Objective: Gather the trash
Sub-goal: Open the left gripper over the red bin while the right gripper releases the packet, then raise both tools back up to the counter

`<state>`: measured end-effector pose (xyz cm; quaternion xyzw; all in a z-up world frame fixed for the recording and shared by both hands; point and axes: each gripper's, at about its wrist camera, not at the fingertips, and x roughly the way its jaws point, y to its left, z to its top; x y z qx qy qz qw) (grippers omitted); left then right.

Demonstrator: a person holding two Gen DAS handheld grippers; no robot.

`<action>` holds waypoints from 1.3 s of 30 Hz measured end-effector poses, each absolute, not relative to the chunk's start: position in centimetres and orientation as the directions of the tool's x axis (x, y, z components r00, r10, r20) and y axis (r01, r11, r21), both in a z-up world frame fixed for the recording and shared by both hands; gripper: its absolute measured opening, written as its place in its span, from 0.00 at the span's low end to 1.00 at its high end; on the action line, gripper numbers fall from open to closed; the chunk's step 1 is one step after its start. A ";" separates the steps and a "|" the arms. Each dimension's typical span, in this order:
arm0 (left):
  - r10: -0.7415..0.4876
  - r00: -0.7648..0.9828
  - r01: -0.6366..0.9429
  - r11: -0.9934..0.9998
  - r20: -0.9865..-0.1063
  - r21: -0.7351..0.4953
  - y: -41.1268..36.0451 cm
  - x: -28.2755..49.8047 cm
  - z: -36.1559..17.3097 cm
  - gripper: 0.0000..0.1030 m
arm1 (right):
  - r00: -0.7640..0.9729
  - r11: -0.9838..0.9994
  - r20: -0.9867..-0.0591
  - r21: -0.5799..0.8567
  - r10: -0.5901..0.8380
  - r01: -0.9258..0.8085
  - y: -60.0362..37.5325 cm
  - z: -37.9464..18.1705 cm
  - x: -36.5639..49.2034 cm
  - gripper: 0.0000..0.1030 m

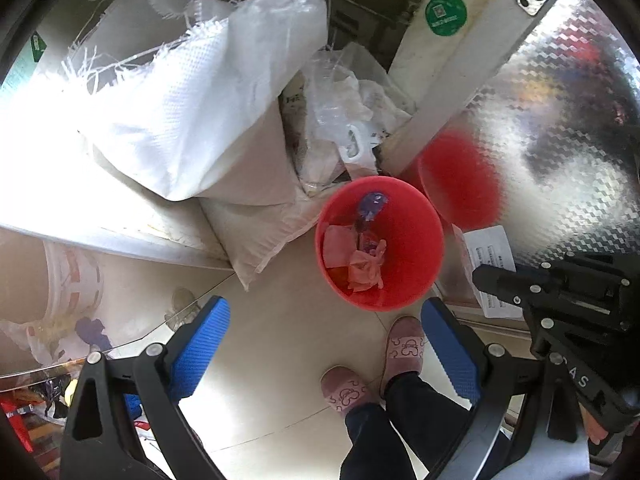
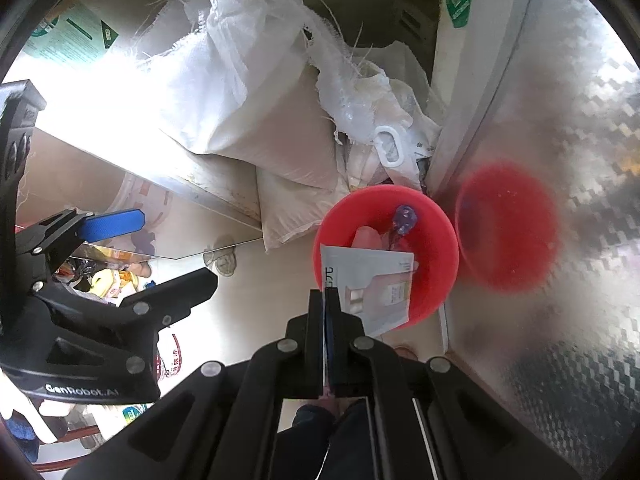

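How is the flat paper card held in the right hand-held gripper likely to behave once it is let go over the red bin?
The paper card stays flat though pinched at one edge by the right hand-held gripper, so it is probably fairly stiff and light. Over the red bin, it would likely drop in, but its width might leave it leaning on the rim.

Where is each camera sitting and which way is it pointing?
Left wrist: on the left tool, open, looking down at the red bin; the person's slippers and the right tool show.
Right wrist: on the right tool, shut on a paper sheet over the bin; the left tool shows at left.
Shared: bin, white sacks, shiny cabinet door.
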<state>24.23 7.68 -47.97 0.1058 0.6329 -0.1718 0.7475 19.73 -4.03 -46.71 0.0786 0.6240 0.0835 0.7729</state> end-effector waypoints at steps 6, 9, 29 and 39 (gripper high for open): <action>-0.098 0.141 0.384 0.923 -0.985 -0.037 7.4 24.4 -48.3 0.93 | 0.209 0.981 -0.959 0.189 0.192 -0.034 -4.0 -47.1 20.1 0.02; -0.084 0.154 0.375 0.927 -0.984 -0.020 7.3 24.6 -48.3 0.93 | 0.211 0.983 -0.960 0.182 0.184 -0.032 -4.3 -47.4 20.4 0.04; -0.058 0.188 0.335 0.942 -0.980 0.008 8.8 22.3 -41.9 0.93 | 0.270 0.997 -0.960 0.063 0.071 -0.040 -3.5 -41.3 18.6 0.52; -0.070 0.251 0.317 0.948 -0.966 0.013 9.6 18.9 -31.0 0.93 | 0.320 0.999 -0.946 0.036 0.046 -0.036 -2.6 -31.7 15.4 0.62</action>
